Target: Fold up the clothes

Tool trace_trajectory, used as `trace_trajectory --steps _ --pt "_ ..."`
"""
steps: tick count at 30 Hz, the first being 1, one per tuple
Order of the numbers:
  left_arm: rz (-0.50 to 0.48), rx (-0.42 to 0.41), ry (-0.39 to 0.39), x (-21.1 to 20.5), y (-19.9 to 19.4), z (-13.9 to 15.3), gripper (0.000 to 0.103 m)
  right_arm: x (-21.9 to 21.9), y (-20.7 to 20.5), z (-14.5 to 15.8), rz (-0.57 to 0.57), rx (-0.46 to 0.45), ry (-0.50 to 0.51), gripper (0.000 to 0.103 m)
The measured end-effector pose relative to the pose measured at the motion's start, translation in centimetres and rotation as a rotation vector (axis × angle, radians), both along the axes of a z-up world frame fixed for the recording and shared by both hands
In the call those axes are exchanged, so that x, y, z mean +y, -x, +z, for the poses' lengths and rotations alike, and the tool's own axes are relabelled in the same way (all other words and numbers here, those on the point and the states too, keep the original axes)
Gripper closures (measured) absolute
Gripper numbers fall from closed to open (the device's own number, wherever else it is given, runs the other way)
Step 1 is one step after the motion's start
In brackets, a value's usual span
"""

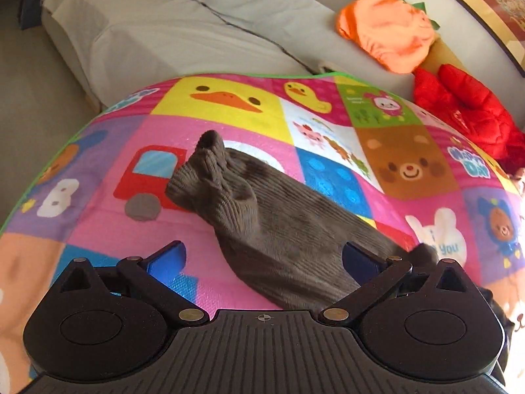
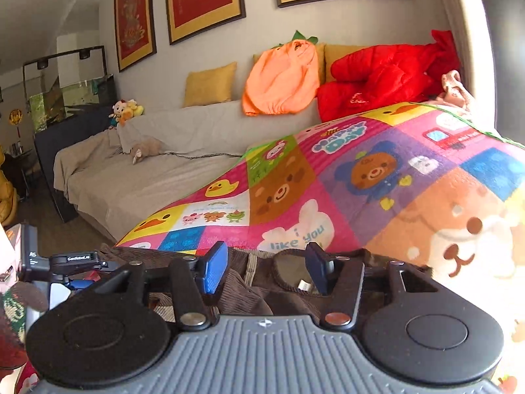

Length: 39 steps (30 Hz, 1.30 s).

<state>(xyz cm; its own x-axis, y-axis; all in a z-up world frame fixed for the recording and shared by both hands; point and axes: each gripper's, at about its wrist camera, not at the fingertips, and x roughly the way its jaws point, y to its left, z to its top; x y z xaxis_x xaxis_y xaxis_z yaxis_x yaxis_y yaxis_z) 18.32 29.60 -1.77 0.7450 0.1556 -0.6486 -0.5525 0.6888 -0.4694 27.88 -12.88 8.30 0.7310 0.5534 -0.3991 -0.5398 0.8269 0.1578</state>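
Note:
A brown corduroy garment (image 1: 272, 226) lies crumpled on the colourful cartoon play mat (image 1: 229, 105), one leg stretching away from me. My left gripper (image 1: 262, 259) is open, its blue fingers either side of the garment's near part, not closed on it. In the right wrist view the same garment's waistband (image 2: 262, 279) lies right under my right gripper (image 2: 265, 269), which is open with the cloth between its fingers. The left gripper's body (image 2: 72, 262) shows at the left edge there.
The mat (image 2: 377, 180) covers a sofa bed with a grey sheet (image 1: 164, 32). An orange pumpkin garment (image 1: 387, 29) and a red padded jacket (image 1: 469, 111) lie at the back, by yellow cushions (image 2: 210, 83). Framed pictures hang on the wall. A fish tank (image 2: 65, 98) stands far left.

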Motion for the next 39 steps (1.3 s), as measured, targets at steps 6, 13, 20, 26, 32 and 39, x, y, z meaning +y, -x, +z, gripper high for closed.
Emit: trace_trajectory --steps 6,13,20,26,32,39 --pt "-0.047 0.045 -0.130 -1.0 -3.9 0.2 0.060 -6.3 2.1 -0.9 -0.127 0.019 -0.050 0.044" --pt "-0.189 -0.068 -0.300 -7.0 -5.1 6.6 0.090 -12.3 2.7 -3.4 -0.224 0.061 -0.104 0.043" --pt "-0.498 -0.280 -0.352 -19.5 -6.7 13.0 0.090 -14.0 2.5 -5.8 -0.227 0.099 -0.196 0.043" --pt "-0.729 -0.280 -0.321 -28.9 -9.2 11.1 0.078 -14.6 3.7 -6.2 -0.231 0.092 -0.213 0.041" --pt "-0.922 -0.218 -0.269 -32.9 -8.6 6.4 0.027 -15.8 4.1 -7.1 -0.264 0.125 -0.189 0.040" --pt "-0.920 -0.206 -0.316 -27.9 -2.2 7.2 0.006 -15.0 5.2 -7.5 -0.236 0.139 -0.112 0.038"
